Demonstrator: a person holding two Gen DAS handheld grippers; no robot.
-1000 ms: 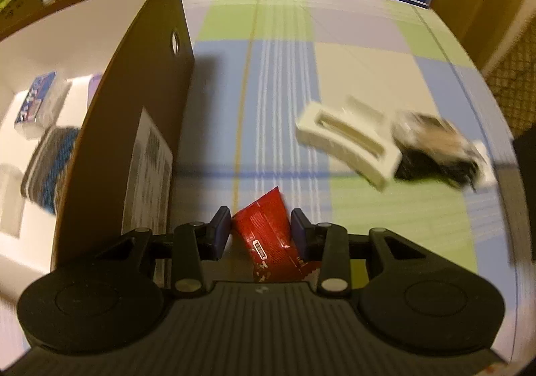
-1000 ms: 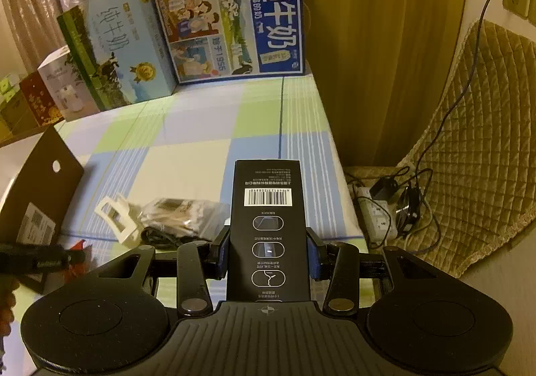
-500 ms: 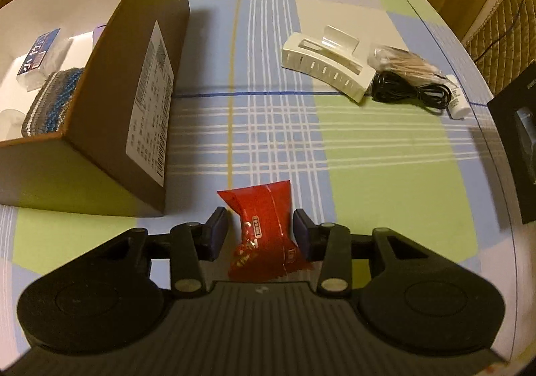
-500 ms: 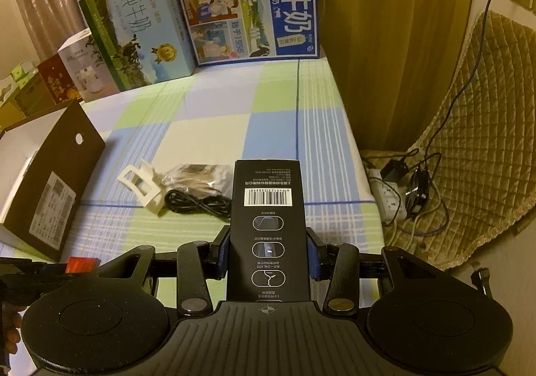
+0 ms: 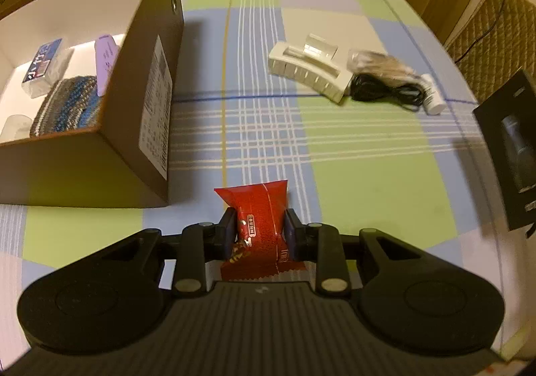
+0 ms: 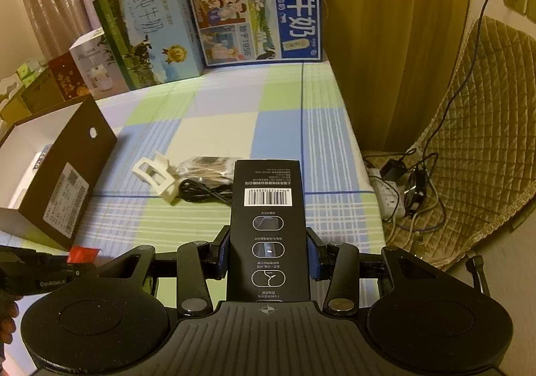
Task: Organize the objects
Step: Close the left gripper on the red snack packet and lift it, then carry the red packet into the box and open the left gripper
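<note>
My left gripper (image 5: 258, 230) is shut on a red snack packet (image 5: 259, 225), held above the checked cloth just right of the open cardboard box (image 5: 147, 128). The packet also shows in the right wrist view (image 6: 82, 253). My right gripper (image 6: 268, 257) is shut on a tall black box with a barcode (image 6: 268, 208), held above the cloth's right part; it shows at the right edge of the left wrist view (image 5: 512, 154). On the cloth lie a white hair claw (image 5: 308, 71), a black cable (image 5: 385, 92), a clear bag (image 5: 382, 62) and a small white tube (image 5: 432, 98).
The cardboard box (image 6: 63, 171) holds a knitted blue-grey item (image 5: 67, 104), a tissue pack (image 5: 42, 64) and a white tube (image 5: 105, 57). Milk cartons (image 6: 258, 17) stand along the far edge. A quilted chair (image 6: 475, 128) and a power strip (image 6: 390, 195) are to the right.
The left gripper's fingers have closed onto the red packet. It has shifted left toward the box. The right gripper still holds the black box, turned slightly.
</note>
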